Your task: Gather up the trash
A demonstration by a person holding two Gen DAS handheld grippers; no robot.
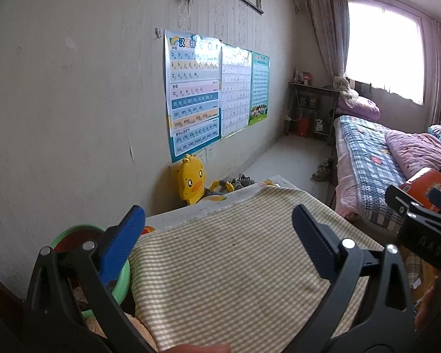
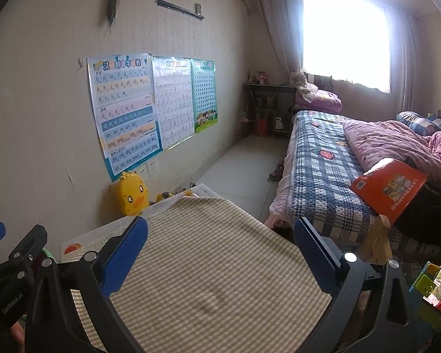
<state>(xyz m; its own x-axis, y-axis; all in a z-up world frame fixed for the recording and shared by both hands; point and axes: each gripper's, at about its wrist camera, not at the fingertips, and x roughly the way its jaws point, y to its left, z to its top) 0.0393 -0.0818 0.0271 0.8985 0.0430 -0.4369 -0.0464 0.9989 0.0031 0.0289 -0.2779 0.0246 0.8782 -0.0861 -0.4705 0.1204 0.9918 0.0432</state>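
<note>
A bedroom: the pale wall (image 2: 38, 117) fills the left half of both views, and the bright curtained window (image 2: 345, 41) glares at upper right. The bed (image 2: 323, 170) under a blue plaid cover runs down the right side, with a pink quilt (image 2: 397, 141) heaped on it. At lower centre, a table spread with a green-and-white checked cloth (image 2: 208, 270) lies below both my claws. Three charts (image 2: 150, 106) hang side by side at centre left on the wall, the largest printed with pinyin syllables.

My left claw (image 1: 219, 244) hangs over the cloth at the bottom of its frame, blue pads wide apart, nothing between them. My right claw (image 2: 220, 256) hangs the same way in its own view, jaws wide and bare; from the left camera it shows at the right edge.

An orange book (image 2: 388, 188) juts tilted off the bed's near edge, right of centre. A green bin (image 1: 123, 282) with a red interior sits at lower left of the left view, just beside the cloth's edge, partly hidden by my finger; its contents are too dark to make out. A yellow duck toy (image 2: 132, 194) stands against the wall beyond the table. A lit phone screen (image 2: 439, 294) shows at lower right. No loose trash can be made out on the cloth.
</note>
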